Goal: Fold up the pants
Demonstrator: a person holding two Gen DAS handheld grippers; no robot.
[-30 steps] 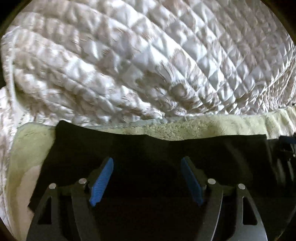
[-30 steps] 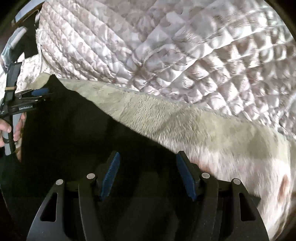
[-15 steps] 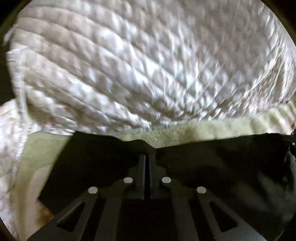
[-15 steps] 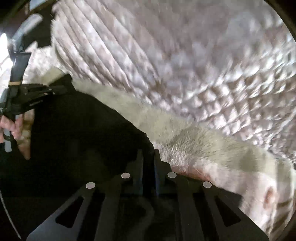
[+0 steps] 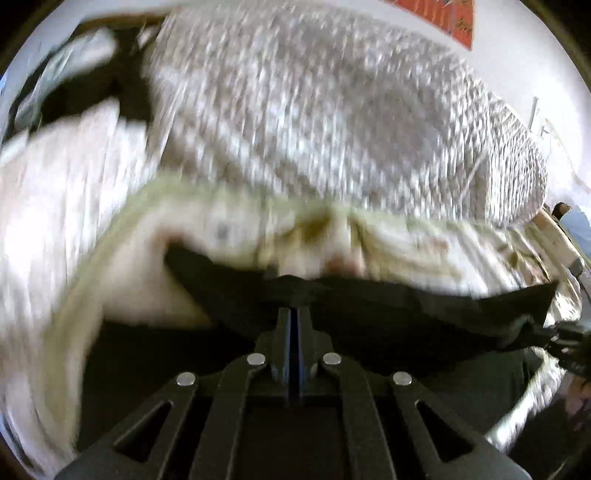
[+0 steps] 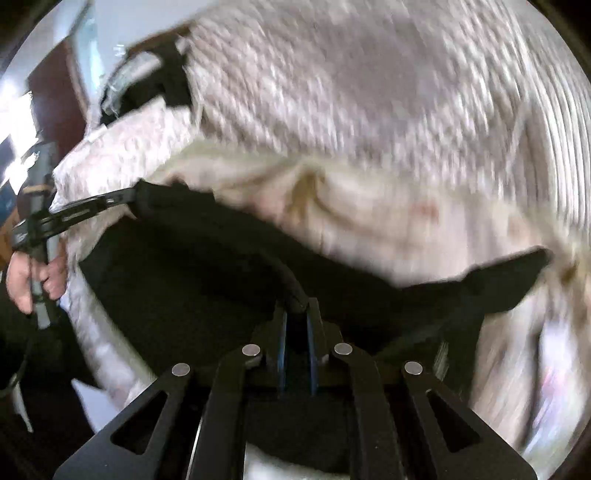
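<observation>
The left gripper (image 5: pixel 294 314) is pinching the upper edge of the black pants (image 5: pixel 388 306), its jaws pressed together on the cloth at the centre of the left wrist view. From there the dark fabric stretches taut toward 3 o'clock, where it ends in a bunched corner near the rim, and sags toward 8 o'clock over the pale fleece blanket (image 5: pixel 122 280). Beyond the blanket, at 12 o'clock, lies the quilted bedspread (image 5: pixel 332 122), blurred by motion. A red patch (image 5: pixel 439 14) shows on the wall at 1 o'clock.

In the right wrist view the right gripper (image 6: pixel 297 314) is clamped on a thick rolled hem of the pants (image 6: pixel 207 266), with a narrow gap between its jaws filled by cloth. The garment hangs lifted between the two grippers: one edge runs up toward 10 o'clock, where the left gripper (image 6: pixel 129 197) grips it, and another flap reaches out toward 3 o'clock. The person's hand (image 6: pixel 35 277) wraps the grey handle of that tool at 9 o'clock. The fleece blanket (image 6: pixel 406 221) lies behind the pants and the quilted bedspread (image 6: pixel 369 92) fills the view from 12 to 2 o'clock. Both views are smeared
</observation>
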